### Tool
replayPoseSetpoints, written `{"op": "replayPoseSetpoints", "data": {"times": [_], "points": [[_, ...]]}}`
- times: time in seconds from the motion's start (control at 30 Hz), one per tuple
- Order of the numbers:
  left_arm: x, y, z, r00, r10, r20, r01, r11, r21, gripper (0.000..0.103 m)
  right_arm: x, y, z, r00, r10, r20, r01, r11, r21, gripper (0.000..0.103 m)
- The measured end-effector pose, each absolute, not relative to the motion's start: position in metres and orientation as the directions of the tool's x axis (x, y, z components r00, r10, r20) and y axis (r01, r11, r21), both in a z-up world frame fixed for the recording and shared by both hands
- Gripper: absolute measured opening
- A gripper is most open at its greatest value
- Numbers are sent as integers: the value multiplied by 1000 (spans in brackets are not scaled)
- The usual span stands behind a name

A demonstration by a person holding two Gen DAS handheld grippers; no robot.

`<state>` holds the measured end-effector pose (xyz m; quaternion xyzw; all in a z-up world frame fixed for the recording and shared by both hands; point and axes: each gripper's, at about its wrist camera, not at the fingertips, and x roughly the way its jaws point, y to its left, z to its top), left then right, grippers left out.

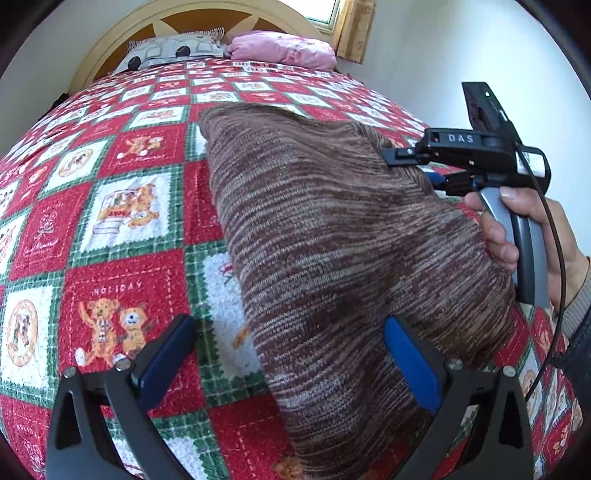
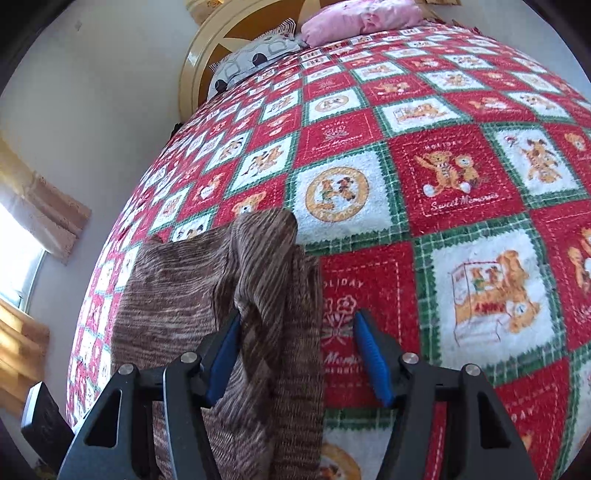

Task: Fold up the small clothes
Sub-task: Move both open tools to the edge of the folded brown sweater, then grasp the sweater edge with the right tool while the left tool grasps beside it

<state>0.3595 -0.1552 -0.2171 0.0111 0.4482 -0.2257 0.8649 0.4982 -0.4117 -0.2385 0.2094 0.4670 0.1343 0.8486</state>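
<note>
Brown striped knit garment [image 1: 332,240] lies on the bed, on top of a red, white and green holiday blanket [image 1: 122,229] printed with teddy bears. In the left wrist view the garment runs from mid-bed down to the near edge of the picture, partly folded, with one upper flap lifted off the blanket on the right side. Left claw [image 1: 291,362]: jaws stand wide apart, blue pads clear of one another; the right-hand pad [image 1: 413,365] overlaps the knit in the picture, the left-hand pad sits over bare blanket. Nothing is pinched; whether the pad actually touches the fabric cannot be told. Right claw [image 2: 295,354]: jaws apart, a raised fold of the garment [image 2: 258,295] stands between them, lying against the left blue pad [image 2: 225,354] while the right pad [image 2: 371,358] is clear of it, over the blanket. Fabric not clamped. In the left wrist view the right claw [image 1: 417,166] appears side-on at the garment's upper right edge, black body marked "DAS", held by a person's hand [image 1: 517,229] around its grey handle; tips are at the lifted flap. At the head of the bed: a grey patterned pillow [image 1: 173,50] and a pink pillow [image 1: 280,48] side by side, against a cream and brown headboard [image 1: 110,48]. Window with a tan curtain [image 1: 356,29] beyond.
</note>
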Motion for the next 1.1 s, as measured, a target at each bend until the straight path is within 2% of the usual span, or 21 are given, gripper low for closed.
{"op": "replayPoseSetpoints", "data": {"times": [0.03, 0.07, 0.1, 0.13, 0.2, 0.63, 0.8, 0.97, 1.1], "points": [[360, -156, -218, 494, -380, -782, 402, 897, -182, 103, 500, -412, -239, 528, 428, -733, -36, 874, 484, 52], [361, -156, -218, 491, -382, -783, 404, 896, -184, 103, 501, -411, -240, 525, 446, -725, -49, 866, 497, 38], [361, -156, -218, 490, -384, -783, 406, 895, -184, 103, 502, -409, -239, 515, 477, -712, -68, 851, 521, 31], [361, -157, -218, 488, -386, -783, 410, 893, -185, 103, 501, -406, -239, 509, 499, -701, -85, 840, 535, 29], [360, -156, -218, 483, -400, -779, 424, 885, -191, 103, 501, -401, -237, 515, 477, -712, -98, 858, 504, 29], [354, -159, -218, 471, -421, -776, 451, 870, -198, 103, 513, -408, -249, 529, 522, -669, -87, 818, 569, 32], [350, -160, -216, 473, -419, -775, 453, 870, -194, 99, 513, -404, -248, 518, 532, -670, -96, 814, 572, 25], [344, -156, -214, 476, -432, -766, 453, 867, -207, 86, 510, -397, -245, 530, 507, -680, -103, 835, 541, 24], [339, -153, -211, 454, -478, -751, 468, 846, -255, 67, 510, -399, -246, 532, 505, -679, -90, 832, 548, 24]]}}
